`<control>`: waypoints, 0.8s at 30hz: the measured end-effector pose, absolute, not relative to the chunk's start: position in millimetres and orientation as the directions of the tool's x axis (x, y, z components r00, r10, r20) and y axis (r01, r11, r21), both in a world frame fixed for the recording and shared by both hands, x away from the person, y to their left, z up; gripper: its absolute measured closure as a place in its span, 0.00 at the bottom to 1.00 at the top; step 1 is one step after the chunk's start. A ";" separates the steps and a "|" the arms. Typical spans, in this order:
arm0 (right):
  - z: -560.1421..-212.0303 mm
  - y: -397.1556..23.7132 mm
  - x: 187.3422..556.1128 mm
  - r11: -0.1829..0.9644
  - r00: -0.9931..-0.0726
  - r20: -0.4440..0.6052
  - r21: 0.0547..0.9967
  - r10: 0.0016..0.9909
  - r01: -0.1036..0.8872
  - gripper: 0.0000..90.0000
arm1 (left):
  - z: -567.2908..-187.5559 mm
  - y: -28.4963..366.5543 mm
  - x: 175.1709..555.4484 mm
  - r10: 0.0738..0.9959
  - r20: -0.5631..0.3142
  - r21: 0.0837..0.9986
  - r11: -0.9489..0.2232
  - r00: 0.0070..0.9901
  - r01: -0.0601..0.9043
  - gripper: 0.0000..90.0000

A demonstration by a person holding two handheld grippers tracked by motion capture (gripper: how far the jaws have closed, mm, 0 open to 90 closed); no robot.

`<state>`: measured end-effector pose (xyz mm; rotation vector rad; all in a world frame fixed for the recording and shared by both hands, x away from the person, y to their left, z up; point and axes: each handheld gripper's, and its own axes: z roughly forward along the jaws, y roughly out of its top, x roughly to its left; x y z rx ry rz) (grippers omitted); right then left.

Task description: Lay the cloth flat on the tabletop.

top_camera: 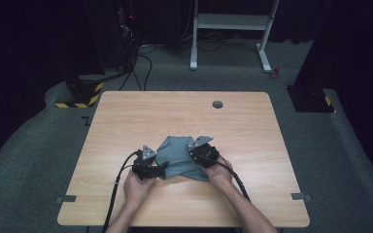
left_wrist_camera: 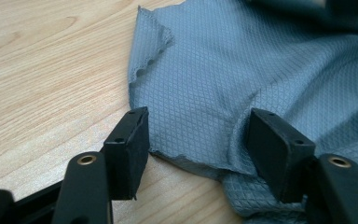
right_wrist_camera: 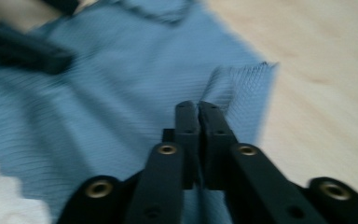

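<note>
Working a grey-blue cloth (top_camera: 179, 159) near the front middle of the wooden table (top_camera: 126, 121), crumpled between the two grippers.

Left gripper (left_wrist_camera: 198, 140): jaws spread wide, straddling a frayed edge of the cloth. Pads are not pressing on it; fabric lies flat on the table between them, with a fold rising by the right-hand pad. High view puts this gripper (top_camera: 147, 165) at the cloth's left edge, person's left hand (top_camera: 137, 187) behind it.

Right gripper (right_wrist_camera: 198, 112): jaws nearly together, only a thin gap between the pads. Cloth sits right at the tips with a raised, ruffled fold just beyond them. Frame is blurred, so can't tell whether fabric is actually pinched. High view shows this gripper (top_camera: 203, 153) on the cloth's right side, right hand (top_camera: 218, 172) behind it.

Cloth corner near the left gripper is curled over.
</note>
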<state>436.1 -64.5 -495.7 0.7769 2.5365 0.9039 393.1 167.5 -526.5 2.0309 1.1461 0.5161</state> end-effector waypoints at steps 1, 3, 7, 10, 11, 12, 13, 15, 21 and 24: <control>-495.7 -64.5 436.1 0.649 -0.794 -0.127 0.659 0.595 0.380 0.91 | -526.5 167.5 393.1 0.854 -0.010 0.761 -0.331 0.521 0.558 0.43; -497.8 -62.7 431.9 0.640 -0.799 -0.126 0.677 0.588 0.364 0.83 | -526.4 167.8 393.2 0.853 -0.010 0.760 -0.332 0.521 0.558 0.43; -482.9 -80.8 428.2 0.524 -0.729 -0.102 0.763 0.677 0.380 0.83 | -526.5 167.5 393.1 0.854 -0.012 0.761 -0.330 0.520 0.559 0.43; -477.5 -96.6 438.1 0.474 -0.693 -0.037 0.756 0.720 0.452 0.83 | -526.4 167.7 393.3 0.854 -0.011 0.761 -0.330 0.519 0.558 0.43; -479.1 -98.7 441.3 0.476 -0.689 -0.023 0.740 0.724 0.475 0.83 | -526.5 167.5 393.2 0.855 -0.013 0.761 -0.328 0.518 0.559 0.43; -482.5 -99.2 444.2 0.476 -0.685 -0.013 0.728 0.728 0.493 0.83 | -526.5 167.4 393.1 0.855 -0.015 0.761 -0.327 0.518 0.560 0.43; -486.3 -98.5 447.1 0.481 -0.685 -0.003 0.715 0.728 0.508 0.83 | -526.5 167.3 393.1 0.855 -0.015 0.761 -0.326 0.518 0.561 0.43; -494.6 -92.4 450.8 0.477 -0.678 0.027 0.690 0.735 0.544 0.83 | -526.4 167.4 393.1 0.855 -0.012 0.760 -0.329 0.519 0.560 0.43; -507.5 -72.0 458.6 0.480 -0.679 0.048 0.671 0.732 0.565 0.80 | -526.4 167.4 393.1 0.855 -0.012 0.760 -0.330 0.519 0.560 0.43; -508.2 -66.5 460.3 0.460 -0.675 0.087 0.667 0.733 0.586 0.79 | -526.4 167.4 393.1 0.854 -0.012 0.760 -0.330 0.519 0.560 0.43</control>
